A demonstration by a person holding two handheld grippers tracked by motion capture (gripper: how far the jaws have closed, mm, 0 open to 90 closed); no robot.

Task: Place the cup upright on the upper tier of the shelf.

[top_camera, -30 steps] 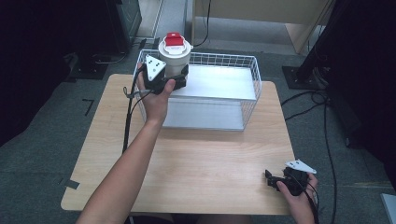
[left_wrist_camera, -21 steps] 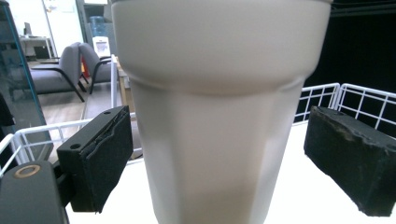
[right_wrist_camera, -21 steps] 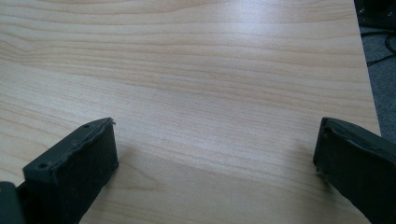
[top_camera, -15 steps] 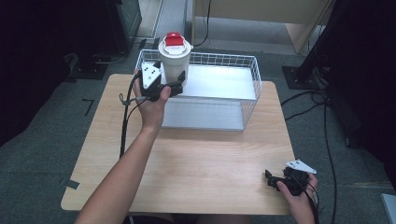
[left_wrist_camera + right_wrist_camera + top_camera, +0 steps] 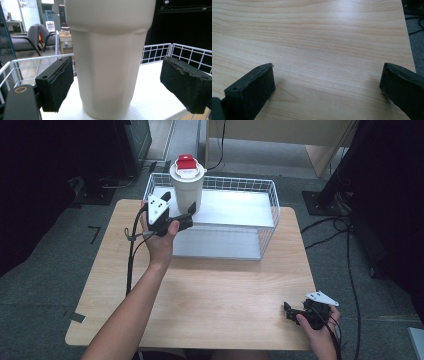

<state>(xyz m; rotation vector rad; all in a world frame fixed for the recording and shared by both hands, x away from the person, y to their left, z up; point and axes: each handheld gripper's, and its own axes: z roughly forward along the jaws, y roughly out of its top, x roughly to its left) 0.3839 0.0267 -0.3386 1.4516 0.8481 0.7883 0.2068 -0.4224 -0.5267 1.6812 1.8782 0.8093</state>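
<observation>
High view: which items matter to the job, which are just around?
In play:
- cream tumbler, red lid
- wire basket
- left gripper, open around the tumbler

Just around:
- right gripper, open, low over the table
- floor cables

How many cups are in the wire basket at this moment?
1. A cream tumbler with a red-topped lid stands upright at the far left corner of the white wire basket, between the open jaws of the left gripper. Nothing else lies in the basket.
</observation>
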